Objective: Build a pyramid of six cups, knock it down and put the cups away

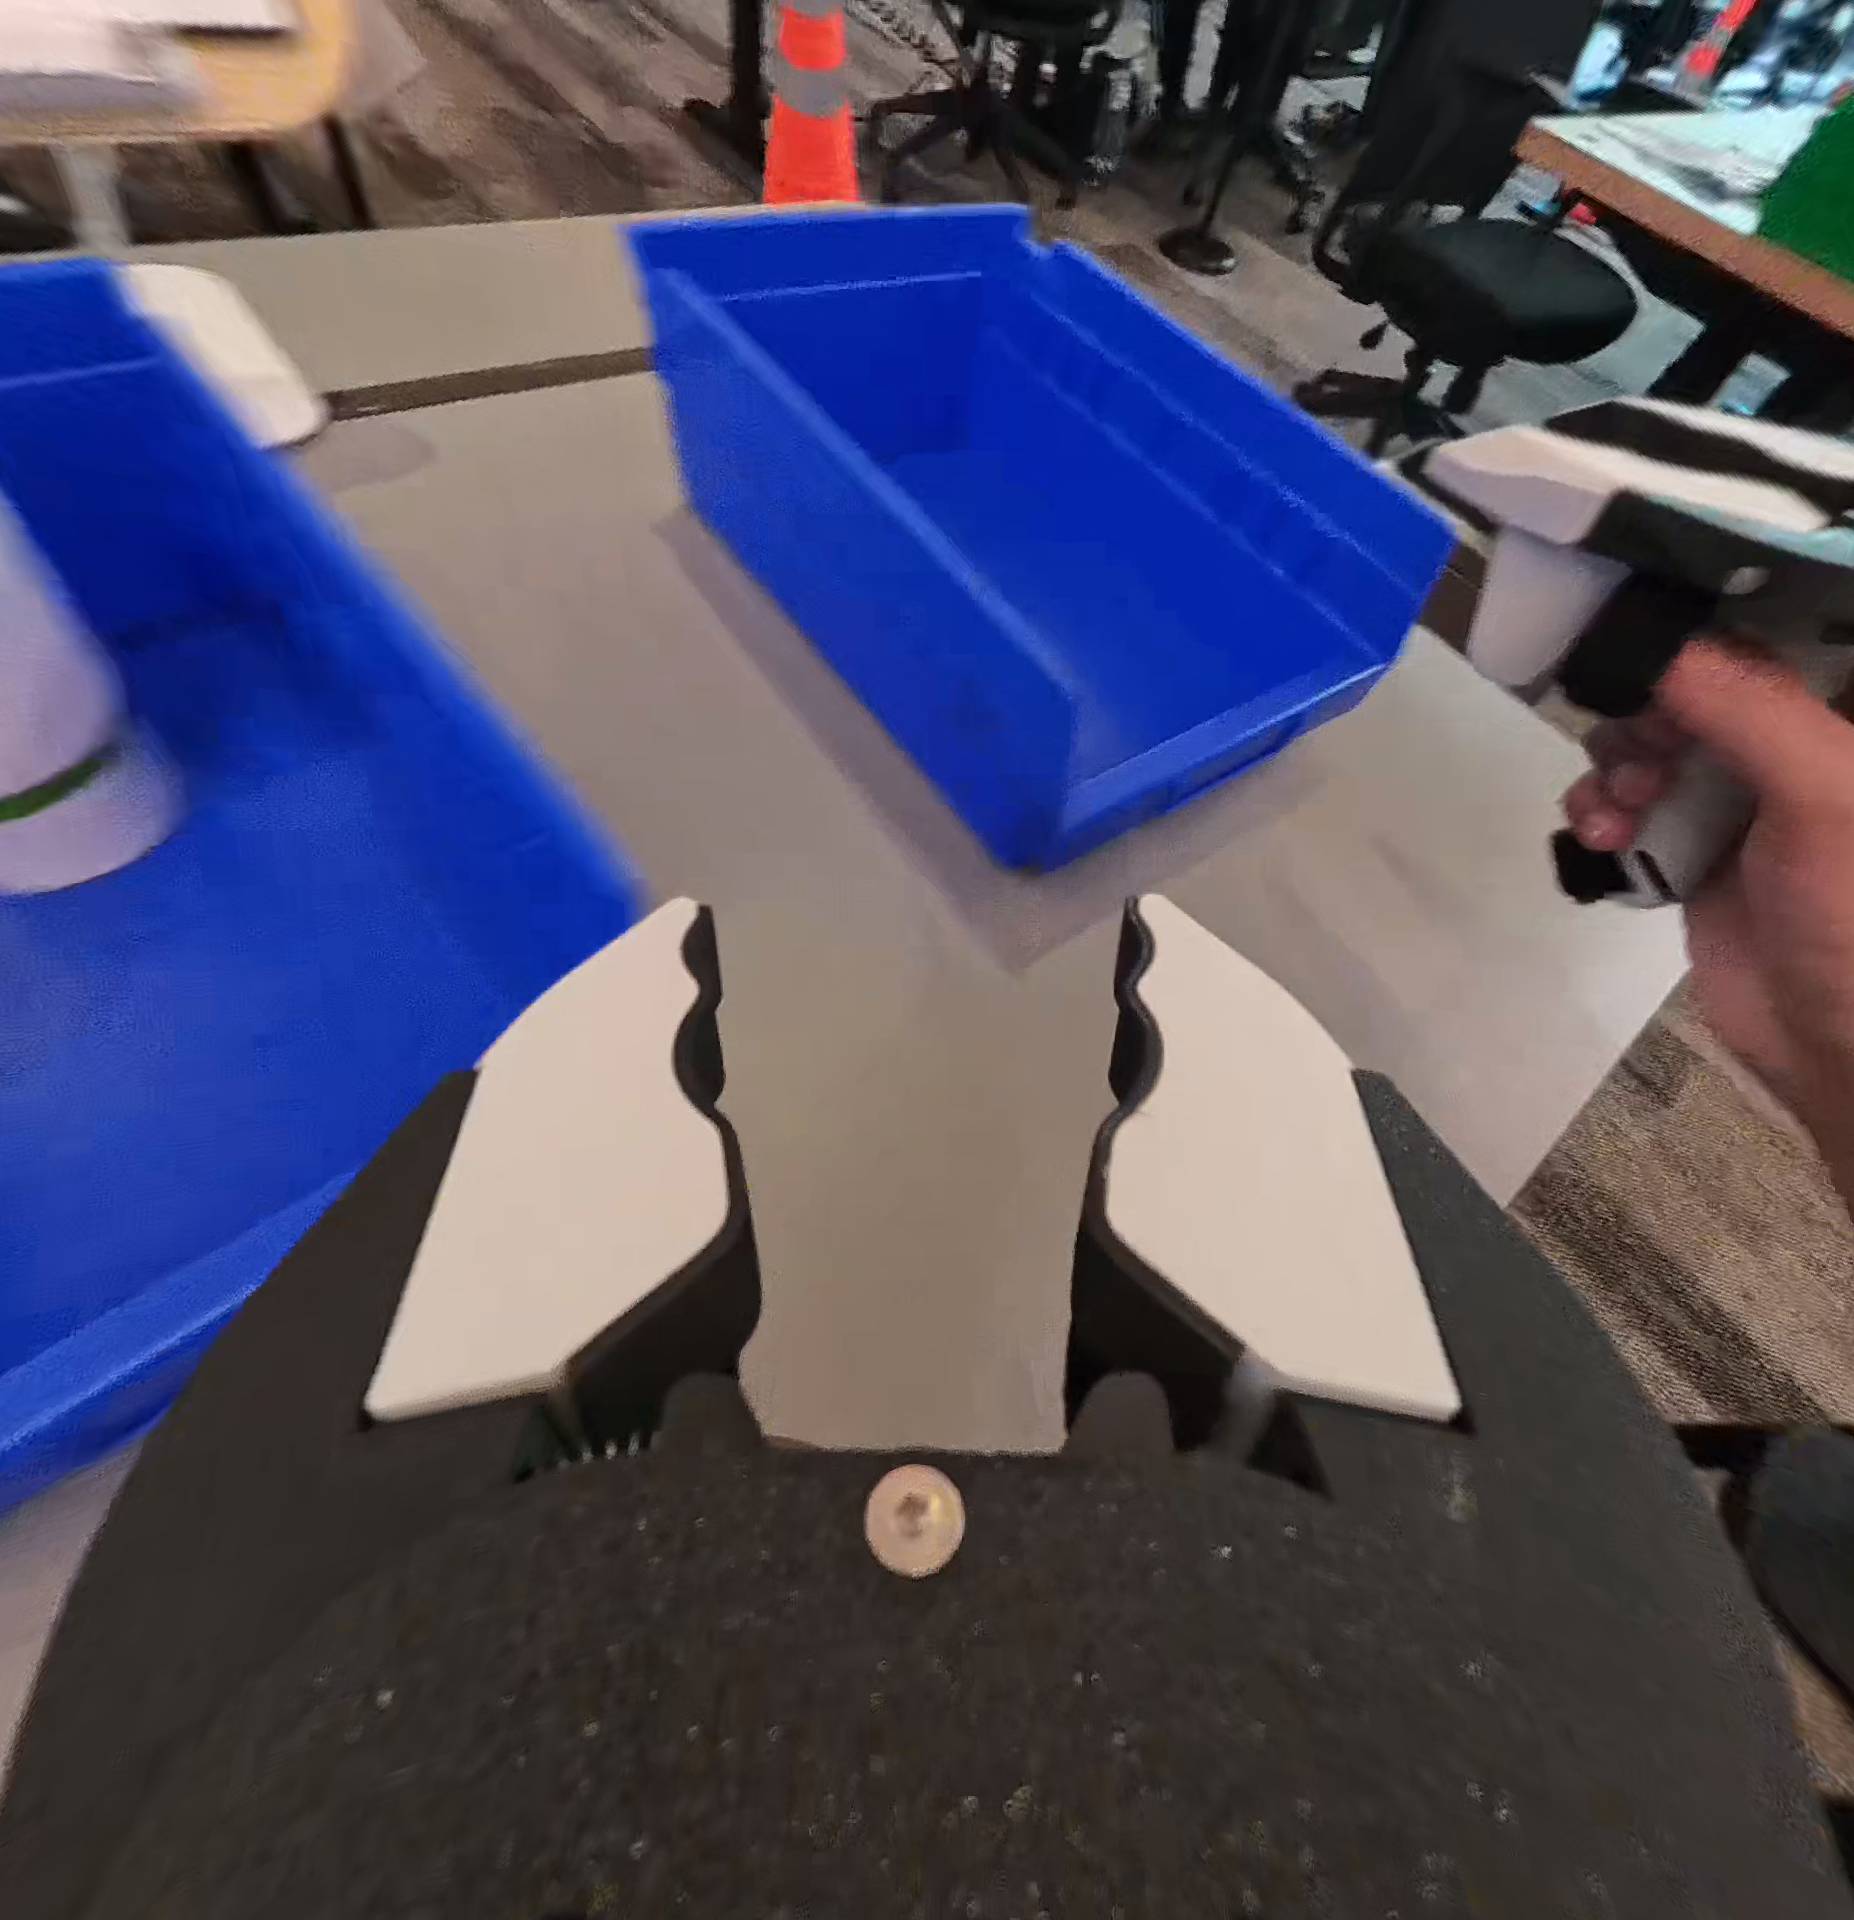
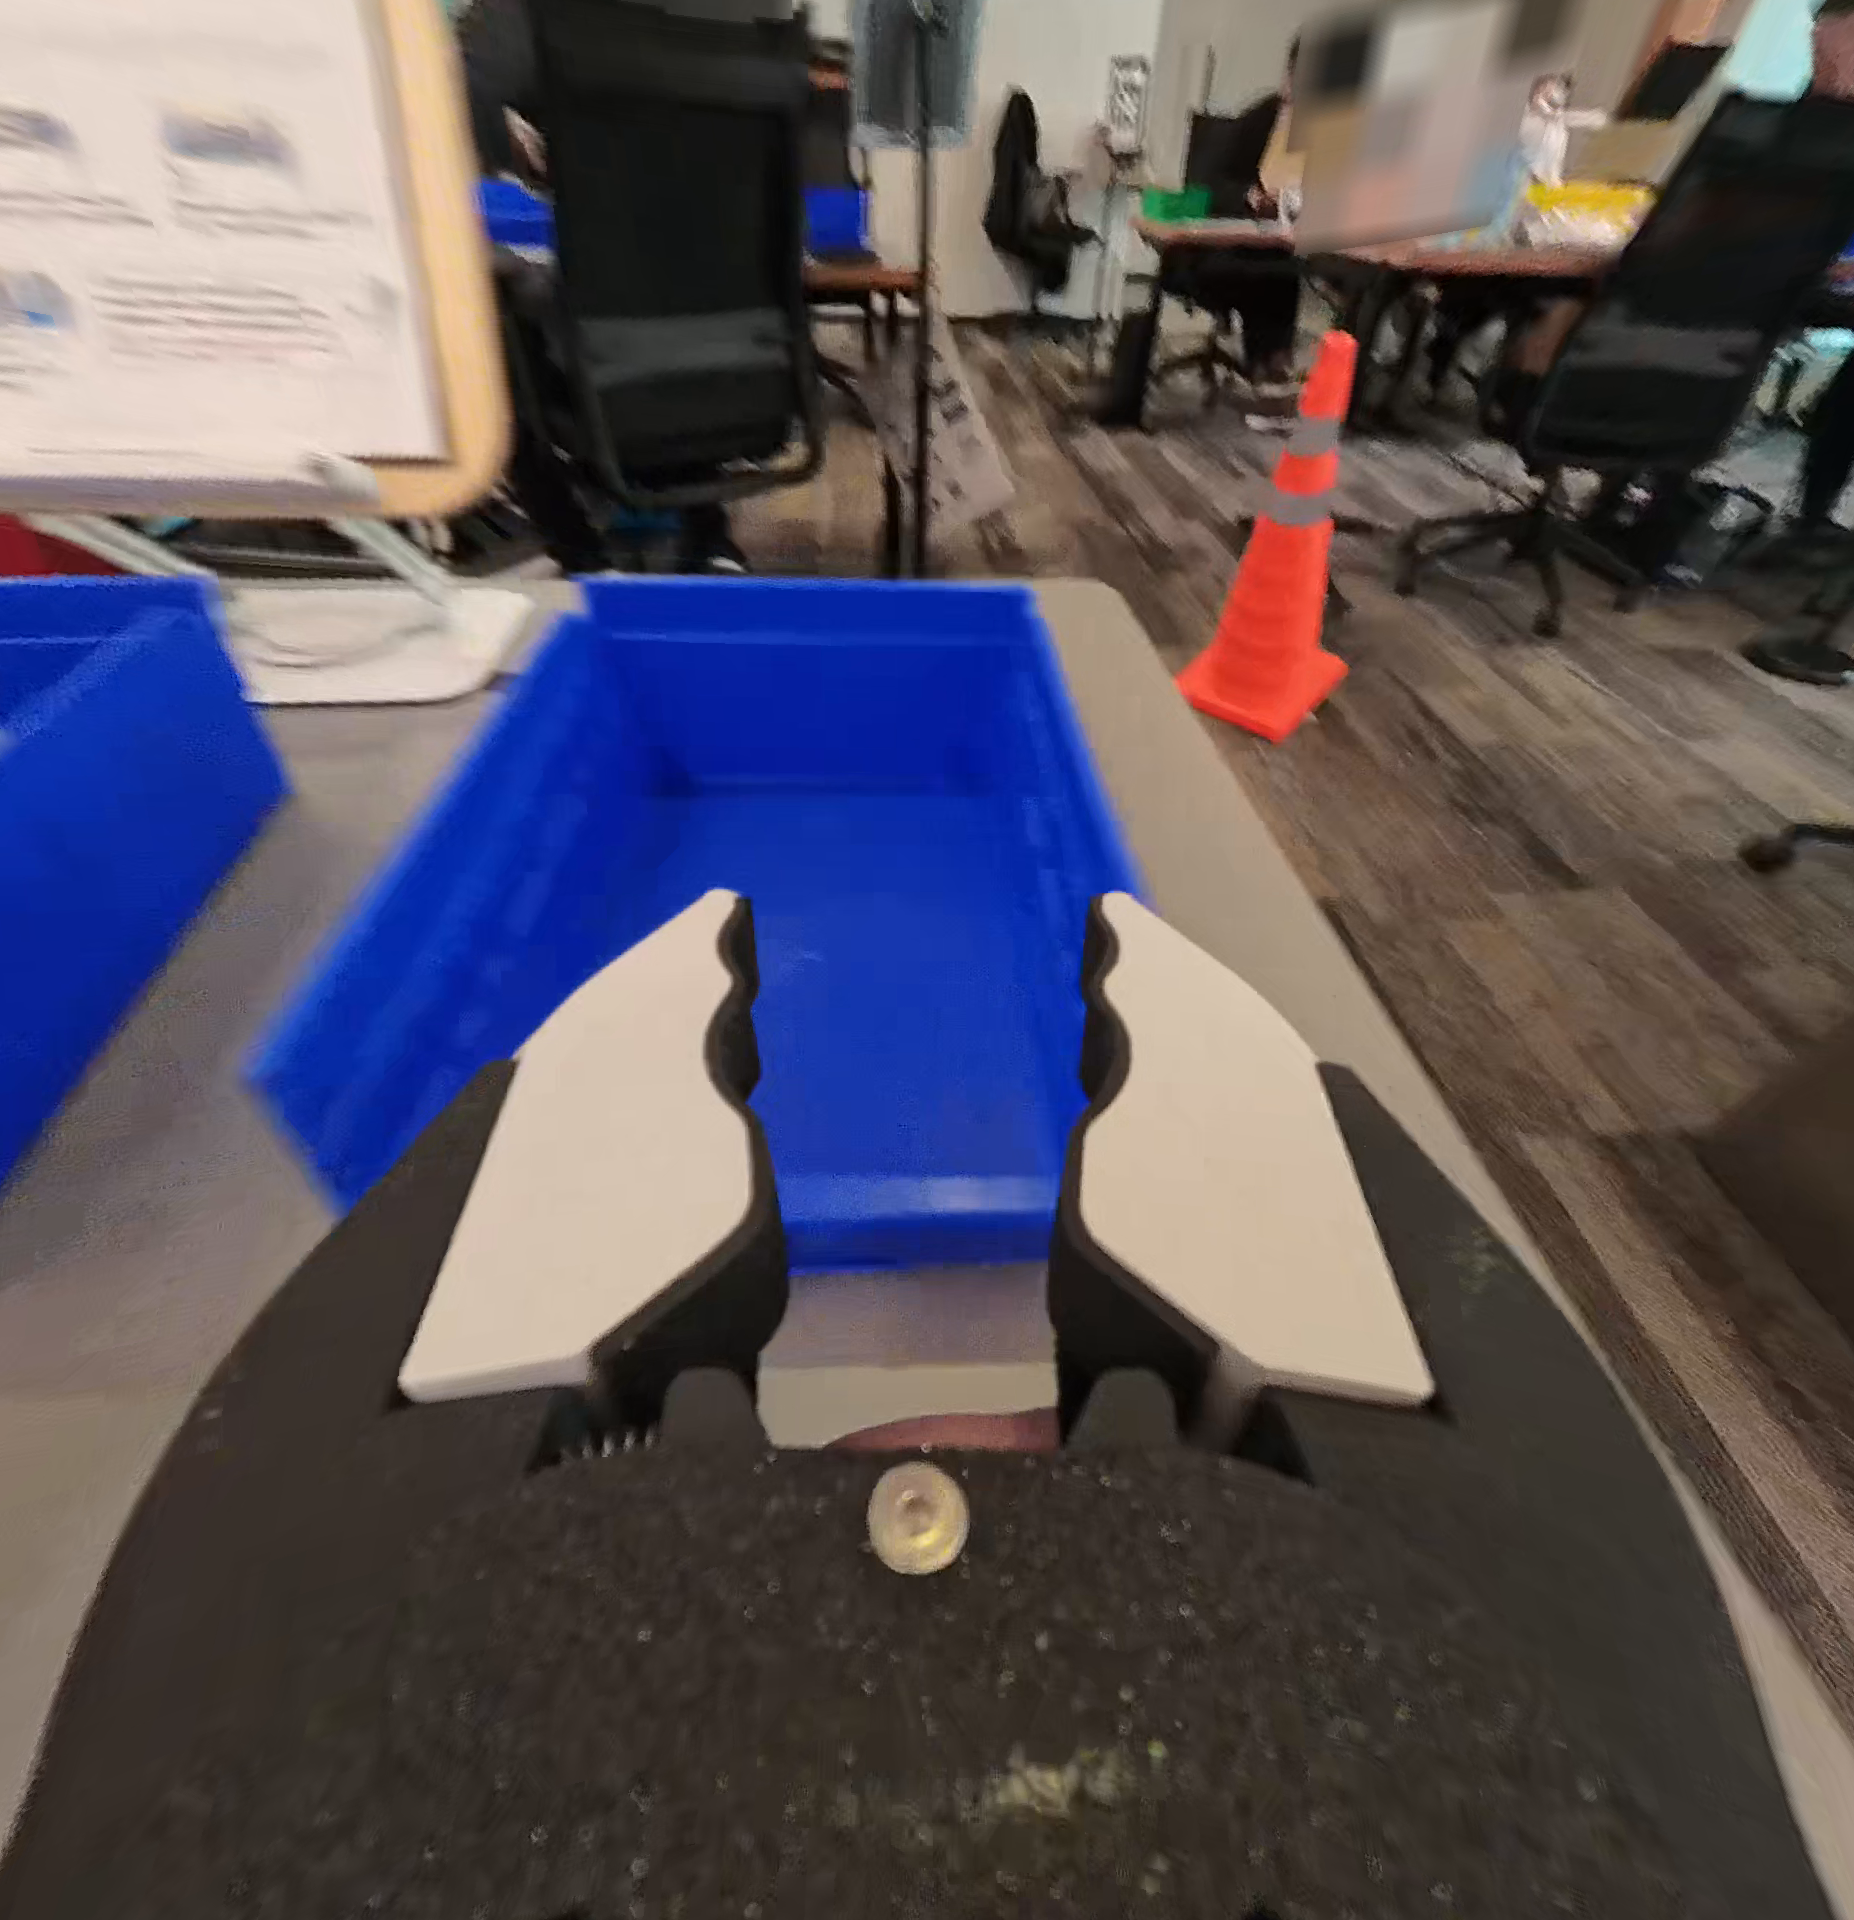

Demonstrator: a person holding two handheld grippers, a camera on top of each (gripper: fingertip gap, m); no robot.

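Observation:
A white cup (image 1: 29,675) with a green band lies in a blue bin (image 1: 310,935) at the left of the left wrist view, blurred. A second blue bin (image 1: 1162,499) stands empty ahead on the grey table. My left gripper (image 1: 918,914) is open and empty above the table between the two bins. My right gripper (image 2: 918,904) is open and empty, held over the near end of the empty blue bin (image 2: 549,831). The right gripper (image 1: 1546,540), held by a hand, also shows at the right edge of the left wrist view.
The bin with the cup shows at the left of the right wrist view (image 2: 92,831). An orange traffic cone (image 2: 1281,582) stands on the floor past the table's right edge (image 2: 1266,852). Office chairs and desks stand behind. A white board (image 2: 206,239) on a stand is back left.

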